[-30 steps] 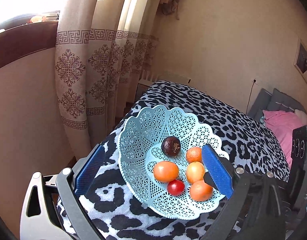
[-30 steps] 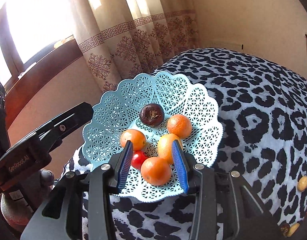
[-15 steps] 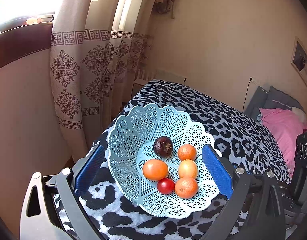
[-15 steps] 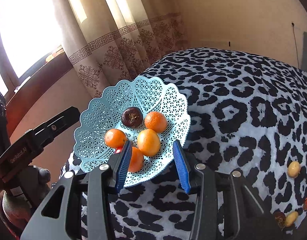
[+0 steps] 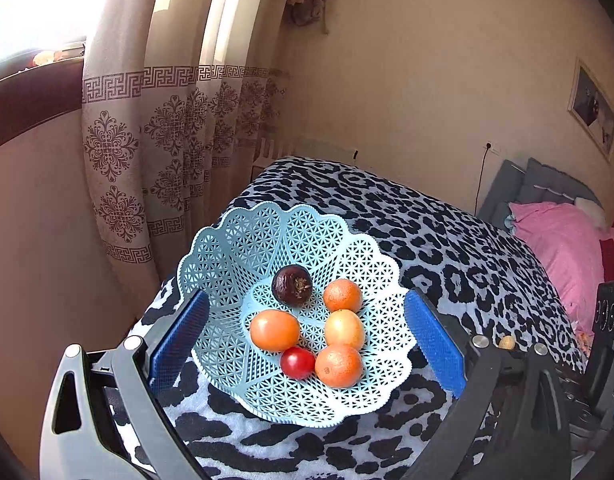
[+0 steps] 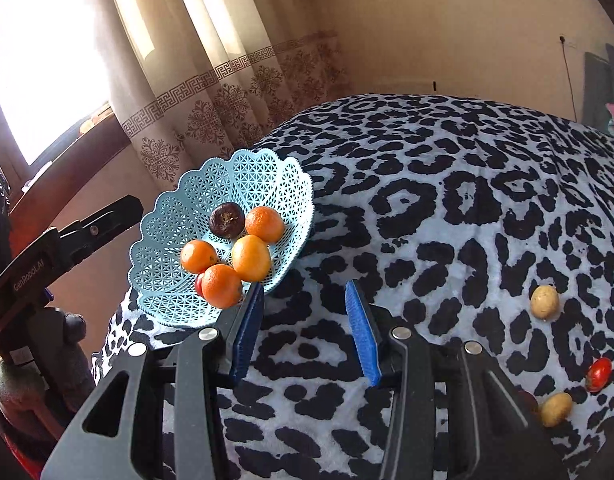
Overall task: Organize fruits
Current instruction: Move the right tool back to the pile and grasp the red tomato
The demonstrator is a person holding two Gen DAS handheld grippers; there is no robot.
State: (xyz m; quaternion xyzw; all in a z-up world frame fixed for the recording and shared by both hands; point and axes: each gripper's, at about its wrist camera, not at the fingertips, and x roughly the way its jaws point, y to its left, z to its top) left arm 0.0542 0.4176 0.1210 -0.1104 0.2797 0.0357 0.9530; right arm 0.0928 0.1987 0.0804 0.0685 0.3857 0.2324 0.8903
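Observation:
A light blue lattice basket [image 5: 235, 248] sits on the leopard-print blanket near the bed's corner. It holds a dark round fruit [image 5: 292, 284], several oranges such as one [image 5: 275, 330], and a red tomato [image 5: 297, 362]. My left gripper [image 5: 306, 298] is open, its blue pads on either side of the basket, not touching the fruit. My right gripper [image 6: 304, 290] is open and empty, just right of the basket [image 6: 175, 216], over bare blanket. Loose on the blanket to its right lie a yellow-brown fruit [image 6: 544, 301], a red tomato [image 6: 599, 374] and another yellow fruit [image 6: 555, 409].
Patterned curtains [image 5: 119, 152] and a window sill stand left of the bed, beyond its edge. A pink pillow [image 5: 567, 248] lies at the far right. The left gripper's body [image 6: 67, 236] shows at the left of the right wrist view. Open blanket [image 6: 447, 200] stretches behind the basket.
My right gripper has drawn back from over the basket's fruit and swung right, bringing the loose fruit into view. The left view has shifted so the basket sits centred between its fingers.

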